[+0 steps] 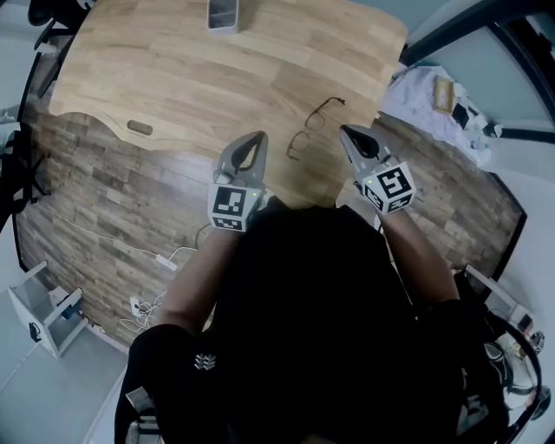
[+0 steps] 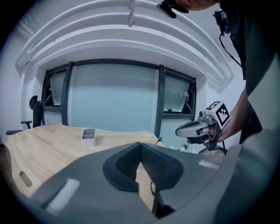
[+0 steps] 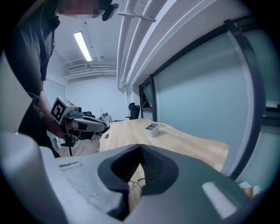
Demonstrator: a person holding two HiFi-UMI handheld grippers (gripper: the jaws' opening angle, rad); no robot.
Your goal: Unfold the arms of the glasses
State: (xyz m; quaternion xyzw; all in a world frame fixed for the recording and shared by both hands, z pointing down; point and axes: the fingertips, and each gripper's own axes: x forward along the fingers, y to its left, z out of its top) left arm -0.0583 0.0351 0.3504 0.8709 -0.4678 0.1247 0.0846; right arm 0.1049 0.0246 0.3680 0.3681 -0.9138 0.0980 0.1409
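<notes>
The grey rectangular tray (image 1: 223, 13) is cut off at the head view's 12 o'clock edge. At 6 o'clock in the right gripper view, the thin dark wire-framed glasses (image 3: 136, 182) are mostly hidden behind the grey right gripper (image 3: 140, 148).

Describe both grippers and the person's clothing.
The left gripper and right gripper are grey, tapering shells; the fingers carry dark ribbed pads. Each bears a white cube with black square markers. The person wears a dark short-sleeved top.
</notes>
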